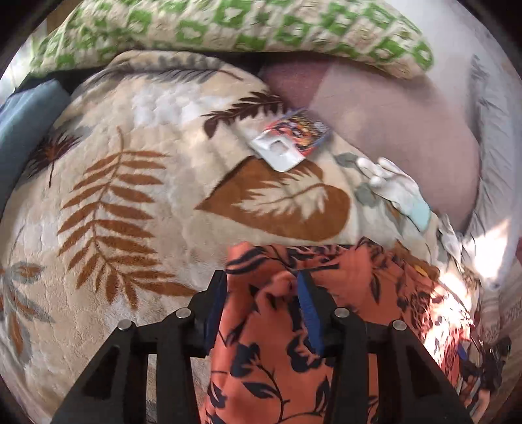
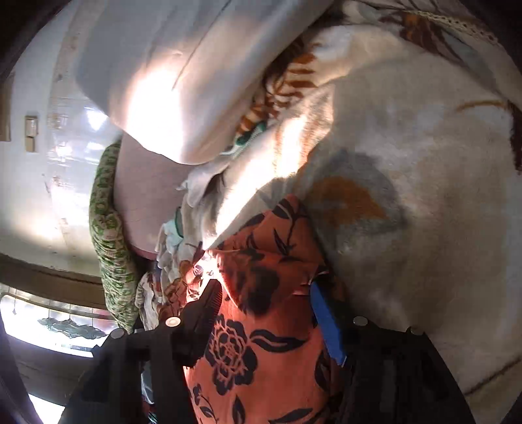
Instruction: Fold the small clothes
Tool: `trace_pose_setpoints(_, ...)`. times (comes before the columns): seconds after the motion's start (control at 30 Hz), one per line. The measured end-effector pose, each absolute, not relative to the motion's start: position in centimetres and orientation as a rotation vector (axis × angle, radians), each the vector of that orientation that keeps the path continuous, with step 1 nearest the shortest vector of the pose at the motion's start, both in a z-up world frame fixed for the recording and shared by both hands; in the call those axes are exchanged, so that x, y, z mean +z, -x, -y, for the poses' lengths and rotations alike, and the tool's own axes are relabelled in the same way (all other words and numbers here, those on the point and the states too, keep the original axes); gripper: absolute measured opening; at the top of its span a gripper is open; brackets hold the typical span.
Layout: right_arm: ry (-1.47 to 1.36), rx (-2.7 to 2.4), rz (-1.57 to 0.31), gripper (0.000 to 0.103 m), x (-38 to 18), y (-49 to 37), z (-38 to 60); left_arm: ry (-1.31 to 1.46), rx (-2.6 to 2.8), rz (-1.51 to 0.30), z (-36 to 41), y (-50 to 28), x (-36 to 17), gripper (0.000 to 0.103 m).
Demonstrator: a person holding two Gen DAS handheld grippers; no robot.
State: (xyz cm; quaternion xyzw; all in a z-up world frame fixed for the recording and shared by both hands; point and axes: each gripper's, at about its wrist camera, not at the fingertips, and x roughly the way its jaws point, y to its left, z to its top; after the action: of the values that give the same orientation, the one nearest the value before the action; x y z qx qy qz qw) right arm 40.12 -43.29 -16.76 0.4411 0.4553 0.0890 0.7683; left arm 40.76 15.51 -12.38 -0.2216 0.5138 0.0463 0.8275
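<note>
An orange garment with dark flower print [image 1: 326, 326] lies bunched on the leaf-patterned beige blanket [image 1: 130, 195]. My left gripper [image 1: 261, 277] points down at the garment's upper edge. Its jaws stand apart with a fold of the cloth loose between the blue pads, and they do not pinch it. In the right wrist view the same orange garment [image 2: 254, 358] rises as a peaked fold between the jaws of my right gripper [image 2: 265, 287]. These jaws are wide apart too, and the cloth is slack between them.
A colourful printed card or packet [image 1: 293, 137] and small white clothes [image 1: 391, 186] lie on the blanket beyond the garment. A green-patterned pillow [image 1: 228, 26] and a pink sheet [image 1: 391, 124] are further back. A white pillow [image 2: 163, 65] and a tiled wall [image 2: 65, 146] show on the right gripper's side.
</note>
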Motion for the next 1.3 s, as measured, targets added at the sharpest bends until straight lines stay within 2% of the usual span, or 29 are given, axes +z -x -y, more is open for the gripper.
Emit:
trace_pose_setpoints(0.07,-0.861,0.209,-0.916,0.079,-14.5,-39.6,42.6,0.506,0.101,-1.029,-16.9,-39.7,-12.2,0.058)
trace_pose_setpoints(0.1,-0.811,0.2,-0.886,0.081,-13.4,-39.2,42.5,0.482,0.124,-1.002,-17.4,-38.9,-11.6,0.058)
trace_pose_setpoints(0.3,-0.769,0.214,-0.774,0.082,-8.2,-34.5,42.9,0.449,0.064,-0.87,-18.4,-32.8,-7.4,0.058)
trace_pose_setpoints(0.4,-0.829,0.341,-0.797,0.085,-8.8,-33.2,41.9,0.361,-0.051,-0.877,-14.9,-30.8,-7.2,0.069)
trace_pose_setpoints(0.47,-0.85,0.357,-0.886,0.085,-11.7,-33.8,41.0,0.288,-0.07,-0.938,-12.6,-30.3,-9.8,0.075)
trace_pose_setpoints(0.53,-0.878,0.236,-1.033,0.084,-16.0,-34.8,41.0,0.234,0.04,-1.166,-11.8,-30.9,-15.0,0.072)
trace_pose_setpoints(0.57,-0.922,0.232,-0.998,0.084,-16.4,-34.6,41.5,0.281,0.057,-1.175,-12.4,-30.5,-16.2,0.071)
trace_pose_setpoints(0.7,-0.884,0.262,-0.841,0.084,-11.1,-31.8,41.6,0.344,0.044,-0.997,-13.8,-27.5,-12.0,0.07)
trace_pose_setpoints(0.8,-0.822,0.257,-0.812,0.084,-9.0,-28.8,41.3,0.416,-0.027,-0.933,-15.2,-26.0,-10.5,0.071)
trace_pose_setpoints(1.0,-0.762,0.257,-0.852,0.085,-10.8,-23.3,39.3,0.483,-0.094,-1.0,-15.4,-25.1,-12.6,0.07)
trace_pose_setpoints(1.13,-0.722,0.26,-0.863,0.085,-12.1,-21.9,37.9,0.43,-0.1,-1.0,-14.4,-25.3,-12.9,0.07)
trace_pose_setpoints(1.2,-0.736,0.263,-0.861,0.085,-12.8,-21.8,37.8,0.407,-0.079,-1.036,-14.4,-25.7,-13.5,0.037)
trace_pose_setpoints(1.23,-0.741,0.261,-0.859,0.085,-13.1,-21.7,37.7,0.389,-0.046,-1.052,-14.5,-25.7,-13.6,0.008)
trace_pose_setpoints(1.3,-0.739,0.265,-0.844,0.085,-13.6,-21.7,37.7,0.397,-0.04,-1.047,-14.8,-25.4,-13.4,0.006)
